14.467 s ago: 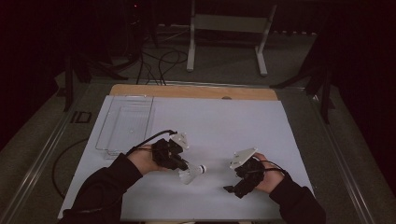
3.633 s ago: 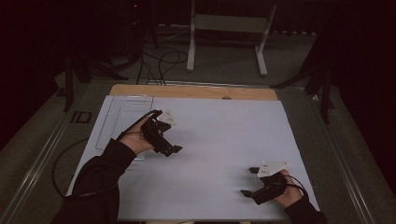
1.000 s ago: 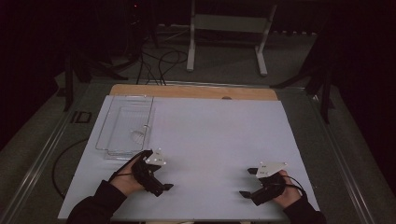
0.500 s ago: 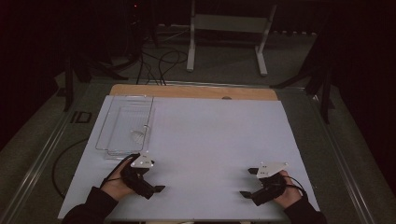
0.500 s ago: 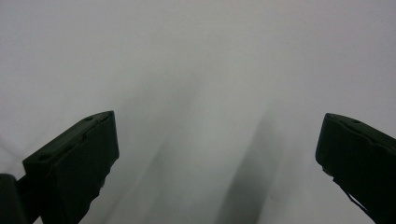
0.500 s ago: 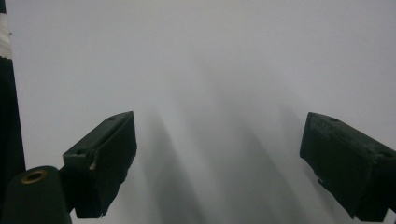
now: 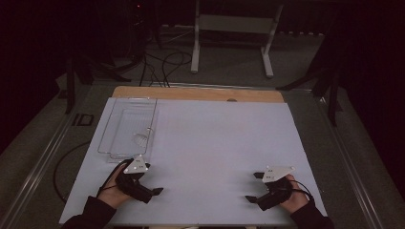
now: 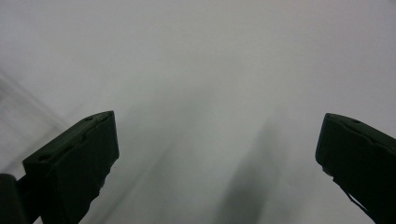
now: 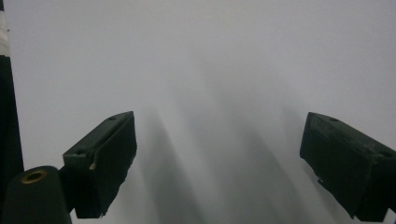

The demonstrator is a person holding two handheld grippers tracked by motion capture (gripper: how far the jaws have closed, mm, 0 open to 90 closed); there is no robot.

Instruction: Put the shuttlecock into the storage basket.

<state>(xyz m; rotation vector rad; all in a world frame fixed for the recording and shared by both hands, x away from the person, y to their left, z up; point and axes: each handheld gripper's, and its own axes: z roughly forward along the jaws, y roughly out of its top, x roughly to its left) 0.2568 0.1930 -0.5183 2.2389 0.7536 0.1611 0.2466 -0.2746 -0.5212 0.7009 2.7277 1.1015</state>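
High view: white desk (image 7: 215, 143) under dim light, two hands low at its near edge, one gripper in each.
Left gripper (image 7: 155, 192): near the front left of the desk, jaws pointing right toward the middle; wide apart in the left gripper view (image 8: 217, 158), nothing between them but blurred white surface.
Right gripper (image 7: 251, 198): near the front right, jaws pointing left; spread wide in the right gripper view (image 9: 217, 158), holding nothing, bare white desk beyond.
Clear tray (image 7: 117, 143): transparent plastic, at the left side of the desk, just beyond the left hand (image 7: 112, 183) and apart from it.
Small pale thing (image 7: 142, 139): faint, lying inside the tray near its right wall; too small to name.
Right hand (image 7: 291, 200): well apart from the tray, across the desk.
Step in hand: likely a rest between actions, both grippers parked low and free.
Next move: probably a short forward reach with the left gripper over the tray's near rim, jaws kept wide, then lowered around the pale thing without nudging the light tray.
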